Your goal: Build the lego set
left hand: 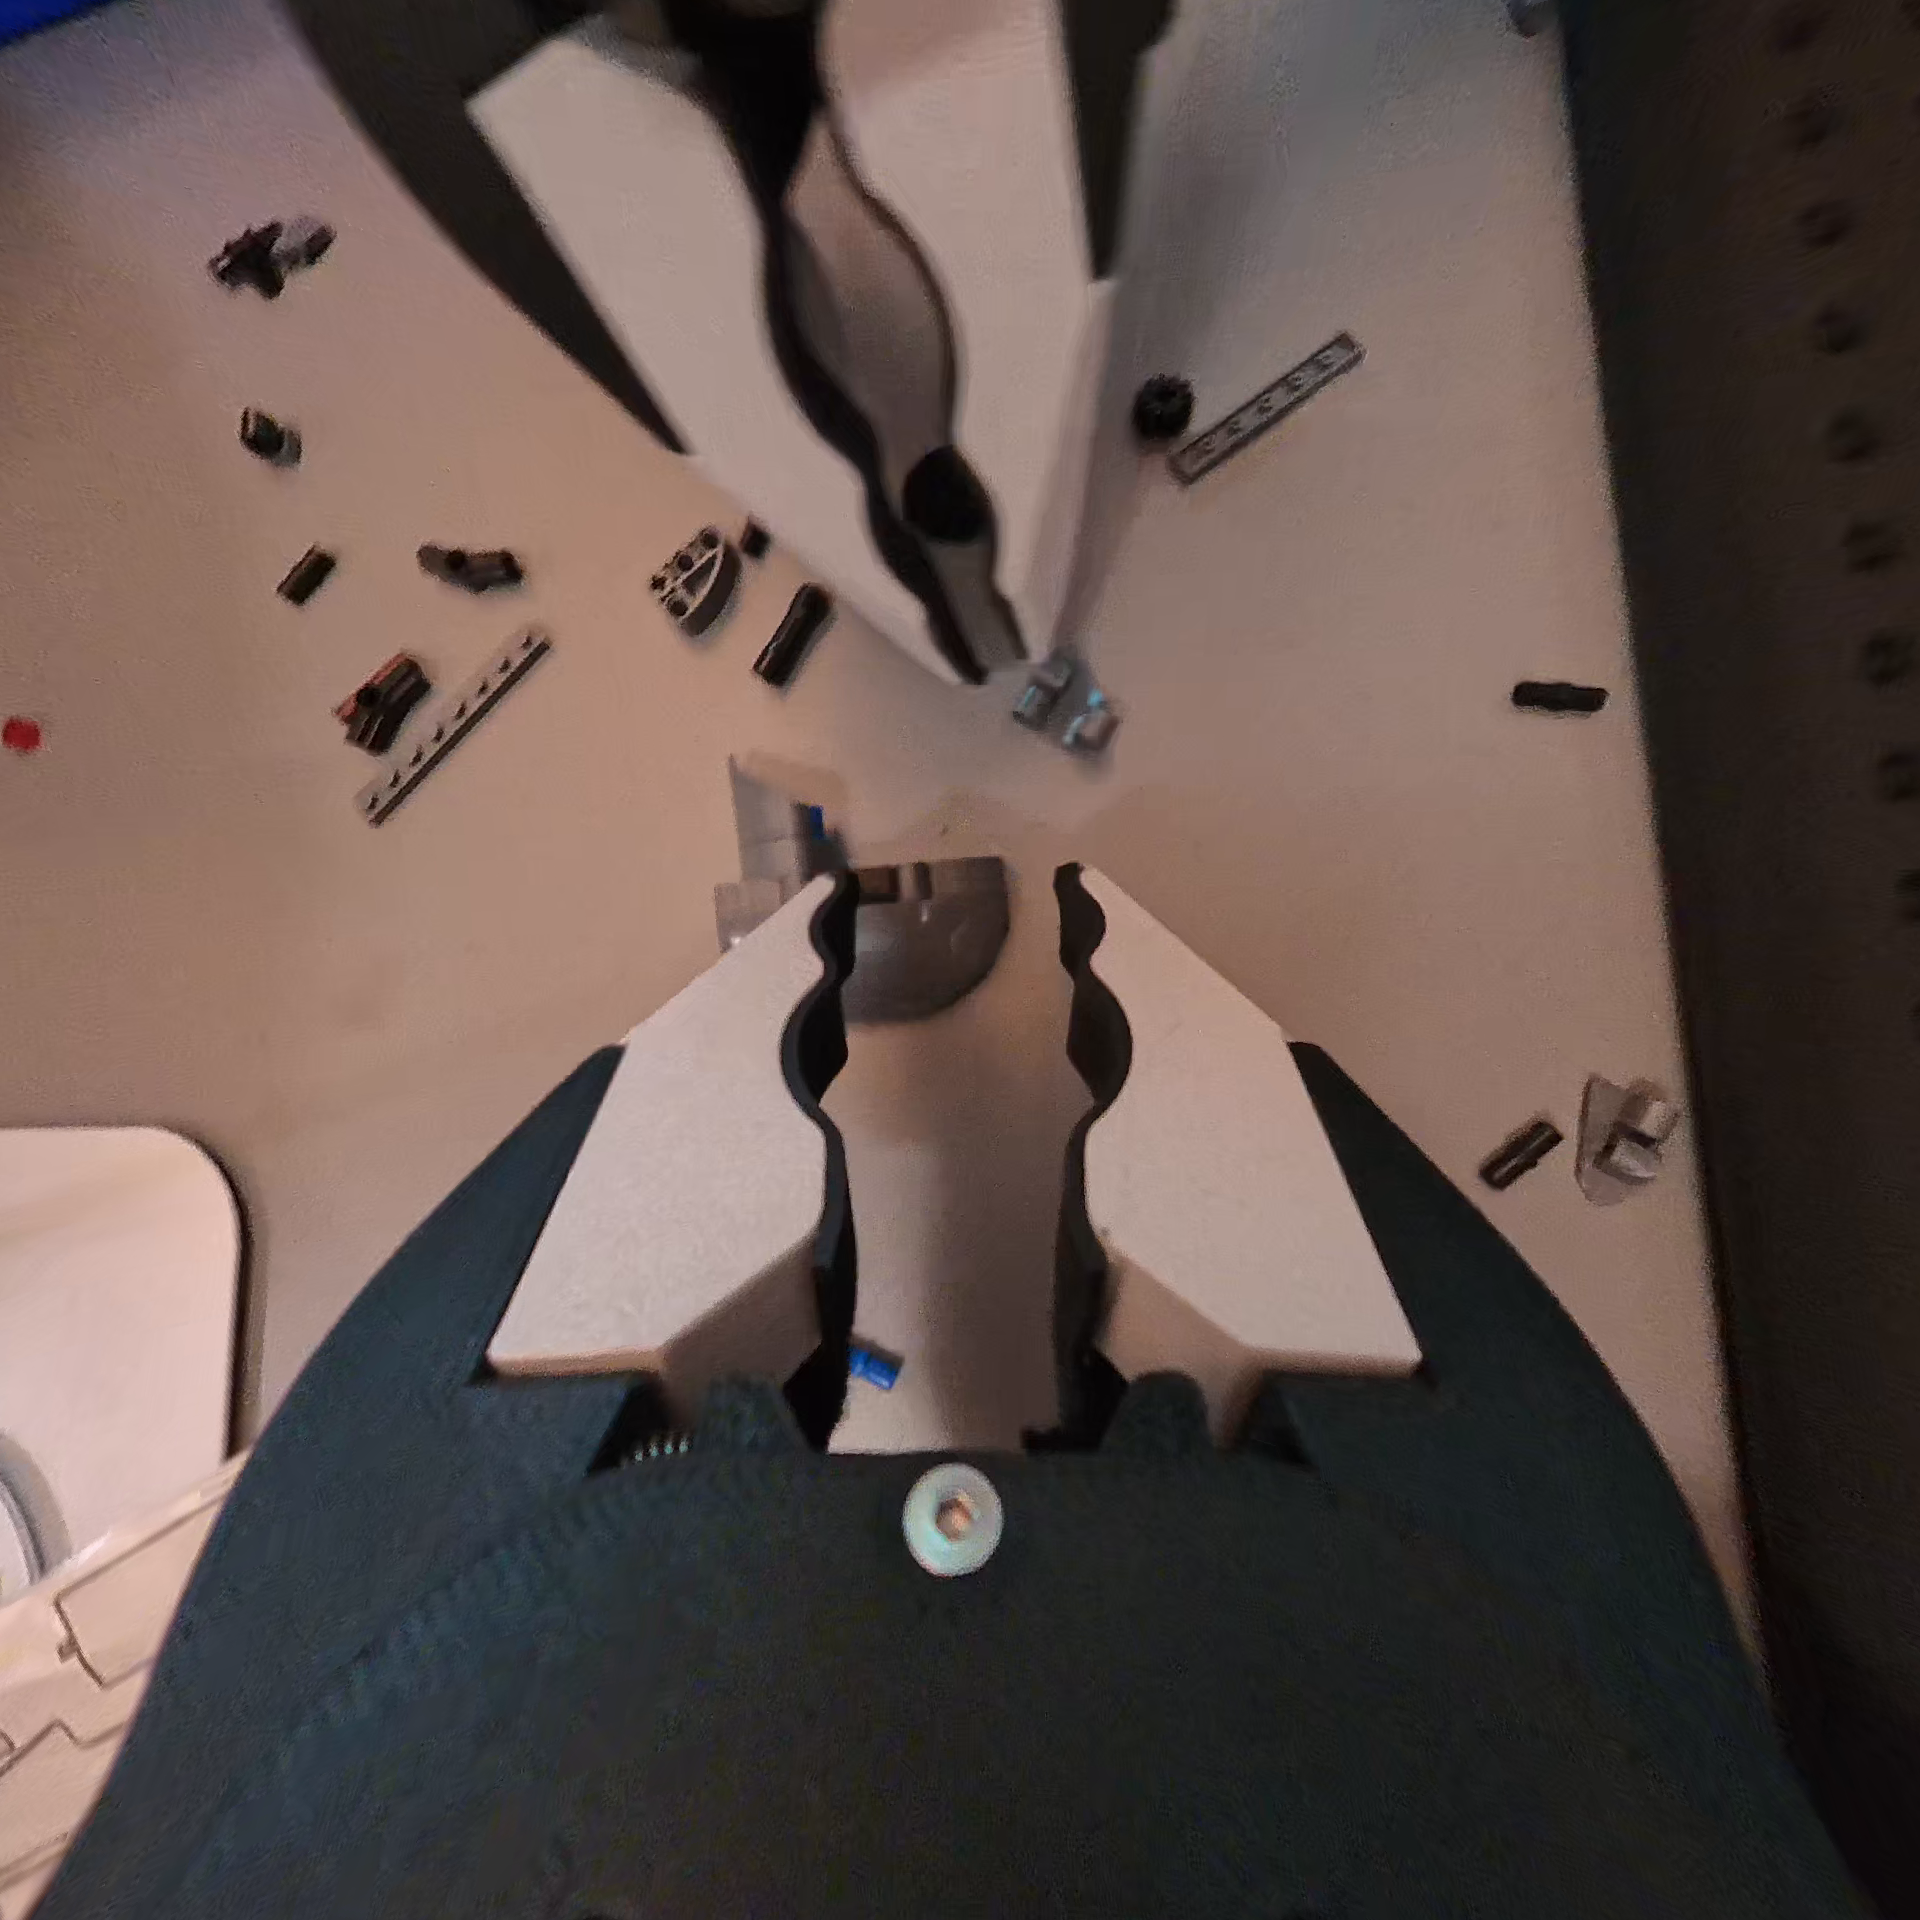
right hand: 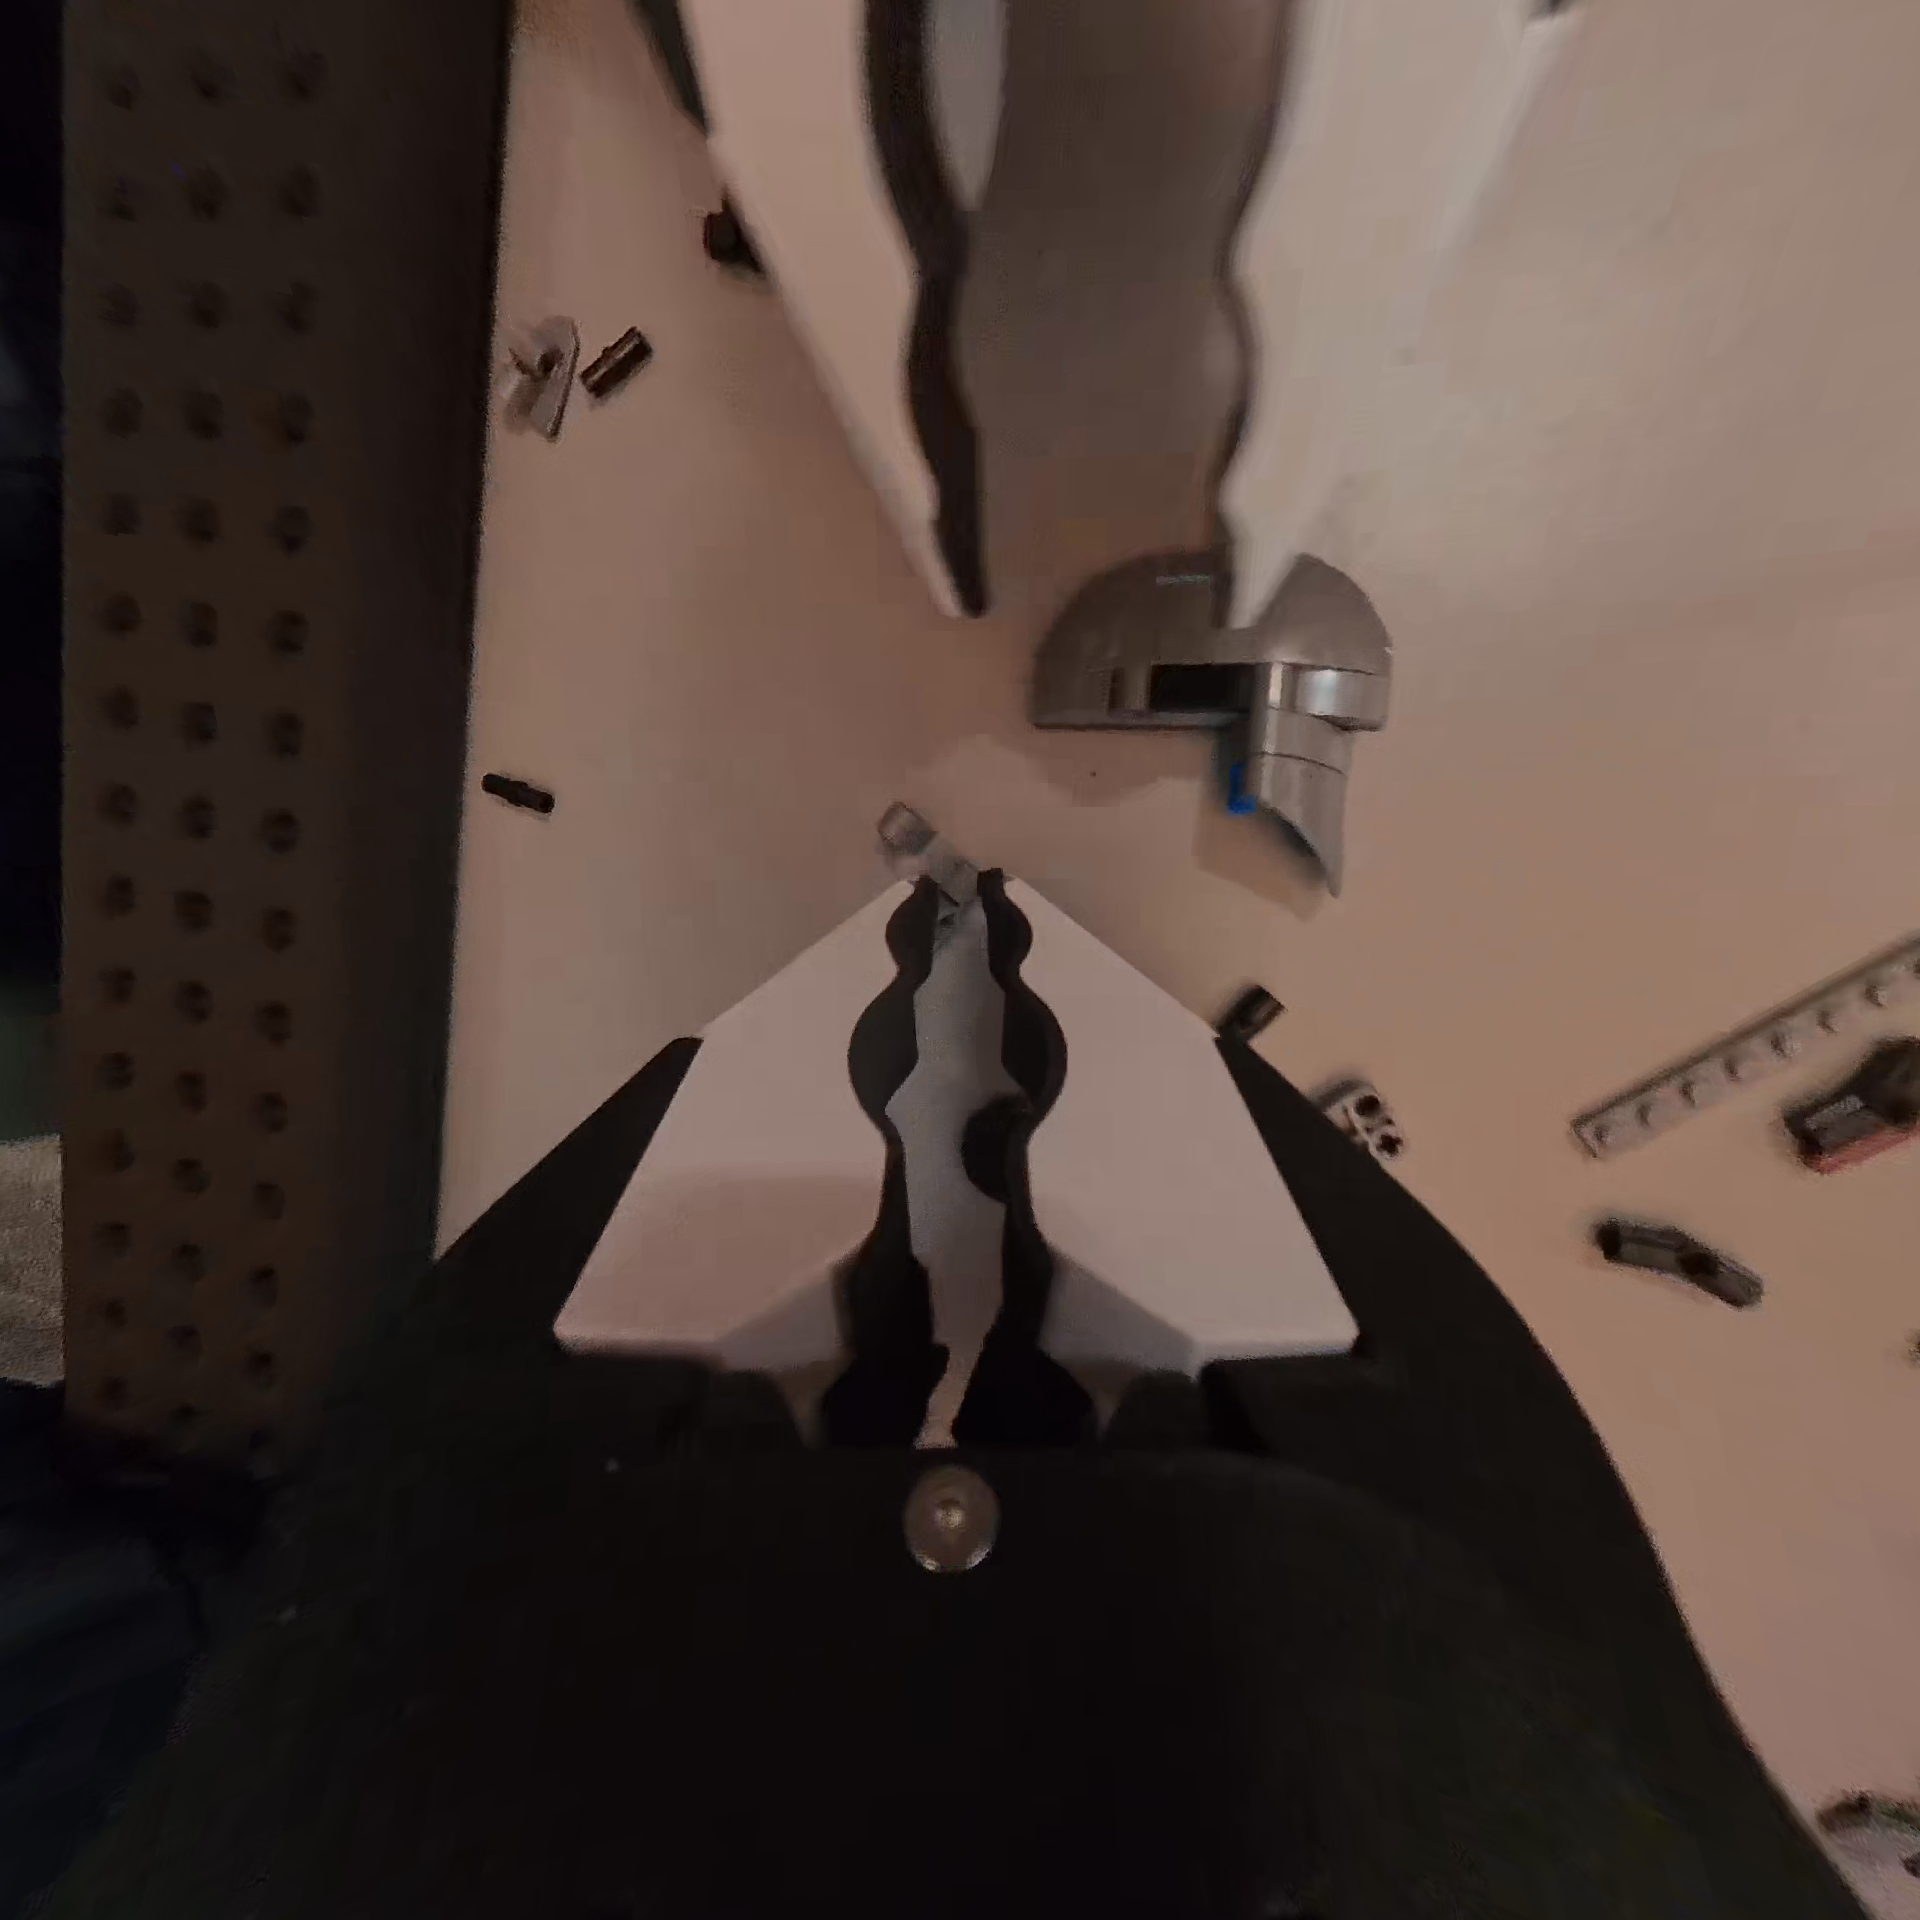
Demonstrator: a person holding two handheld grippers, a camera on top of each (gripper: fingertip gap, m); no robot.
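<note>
A grey helmet-shaped lego build [left hand: 935, 956] lies on the pale table, partly behind my left finger [left hand: 727, 1039]. It also shows in the right wrist view [right hand: 1143, 644]. My left gripper [left hand: 951, 883] is open, and the build sits at its tips without being clamped. In the right wrist view the left gripper [right hand: 1107, 597] has one fingertip over the dome. My right gripper [right hand: 954, 881] is shut on a small light grey piece [right hand: 914, 836]. In the left wrist view it [left hand: 1023, 665] holds that piece [left hand: 1070, 712] just beyond the build.
Loose dark and grey pieces lie scattered: a long grey plate [left hand: 452, 727] [right hand: 1745, 1049], a shorter grey plate [left hand: 1268, 405], black pins [left hand: 1558, 696], a grey bracket [left hand: 1621, 1138] [right hand: 540, 379]. A dark perforated strip [left hand: 1787, 935] [right hand: 260, 727] borders the table. Paper [left hand: 62, 1621] lies at the lower left. My right fingertips sit around 5 cm from my left ones.
</note>
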